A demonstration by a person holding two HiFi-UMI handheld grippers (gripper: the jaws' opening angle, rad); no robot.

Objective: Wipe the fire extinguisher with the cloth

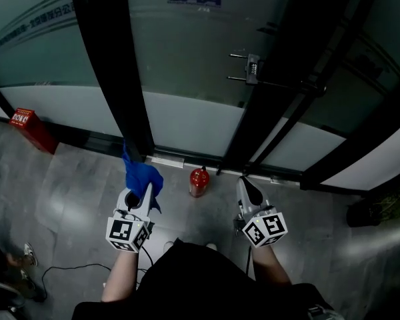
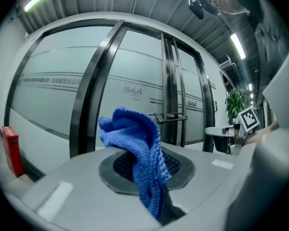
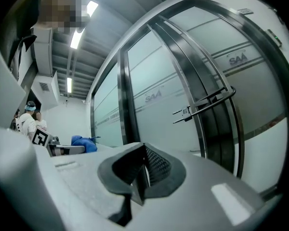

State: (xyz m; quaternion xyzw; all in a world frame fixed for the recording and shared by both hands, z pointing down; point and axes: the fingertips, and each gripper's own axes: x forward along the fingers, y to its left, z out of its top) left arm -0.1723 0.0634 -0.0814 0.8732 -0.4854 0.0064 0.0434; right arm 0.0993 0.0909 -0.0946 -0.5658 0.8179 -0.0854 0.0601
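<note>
**Left claw (image 1: 141, 191) pinches the cloth; extinguisher untouched on the floor**

Left claw is clamped on the blue cloth (image 2: 137, 150), which bunches above the jaws and droops down one side. Right claw (image 3: 142, 170) is pressed together with nothing in it. The red fire extinguisher (image 1: 199, 181) stands upright on the floor at the head view's lower centre, between the two claws and just before the glass door (image 1: 187, 79).

The cloth looks soft, light and limp. The extinguisher is probably rigid, smooth and fairly heavy, apt to tip under a sideways wipe, so steadying it at the neck seems wise.

A red box (image 1: 30, 129) sits at centre left against the wall, with its contents hidden.
</note>
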